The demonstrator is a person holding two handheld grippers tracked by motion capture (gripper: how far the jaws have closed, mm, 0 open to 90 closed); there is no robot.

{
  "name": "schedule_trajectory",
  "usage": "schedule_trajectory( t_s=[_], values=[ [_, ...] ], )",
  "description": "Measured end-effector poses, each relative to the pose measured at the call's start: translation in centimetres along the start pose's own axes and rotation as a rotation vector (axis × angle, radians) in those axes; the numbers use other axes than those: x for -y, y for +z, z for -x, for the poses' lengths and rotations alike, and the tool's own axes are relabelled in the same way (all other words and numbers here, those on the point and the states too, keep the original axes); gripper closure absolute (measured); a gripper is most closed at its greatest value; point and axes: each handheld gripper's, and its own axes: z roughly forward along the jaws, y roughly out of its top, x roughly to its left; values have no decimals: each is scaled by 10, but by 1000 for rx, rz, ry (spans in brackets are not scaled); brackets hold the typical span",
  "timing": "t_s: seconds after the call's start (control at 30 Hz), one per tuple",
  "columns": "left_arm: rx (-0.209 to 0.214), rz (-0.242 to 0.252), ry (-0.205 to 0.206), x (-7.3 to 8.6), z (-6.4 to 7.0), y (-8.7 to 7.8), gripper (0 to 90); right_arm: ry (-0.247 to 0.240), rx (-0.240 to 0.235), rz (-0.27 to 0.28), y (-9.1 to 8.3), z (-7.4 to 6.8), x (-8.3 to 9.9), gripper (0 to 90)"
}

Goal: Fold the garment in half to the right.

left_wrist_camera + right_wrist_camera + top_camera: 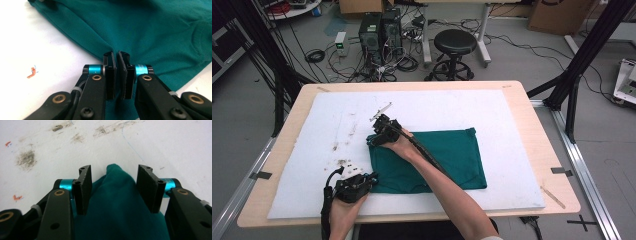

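Note:
A teal cloth (447, 155) lies folded flat on the white mat (337, 107). My left gripper (372, 178) sits at the cloth's near left corner. In the left gripper view its jaws (117, 53) stand almost together, pinching a fold edge of the cloth (150, 30). My right gripper (375, 139) is at the cloth's far left corner and points left across the mat. In the right gripper view it (112, 168) stands open, with a raised hump of the cloth (115, 205) between its two pads and touching neither firmly.
The mat covers most of a wooden table (537, 130) and carries dark smudges (343, 162) and small orange marks (32, 72) left of the cloth. A thin metal strip (381, 111) lies just beyond the right gripper. A stool (455, 42) and computers stand behind the table.

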Motion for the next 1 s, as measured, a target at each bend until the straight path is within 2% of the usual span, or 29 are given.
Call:
schedule_trajectory(
  t_s=[0.27,0.53,0.67,0.87,1.0],
  values=[
    [-2,0,5,0,0,0,844,3,24,-33,13,-3,-6,563],
    [-5,2,4,0,1,0,844,-51,64,-52,12,-7,-8,749],
    [-10,2,7,0,1,0,847,-95,110,-60,13,-15,-9,816],
    [-2,9,4,1,1,-1,856,-66,95,-57,11,-12,-9,834],
    [2,21,14,0,1,-4,856,-38,71,-34,5,-9,-11,836]
  ],
)
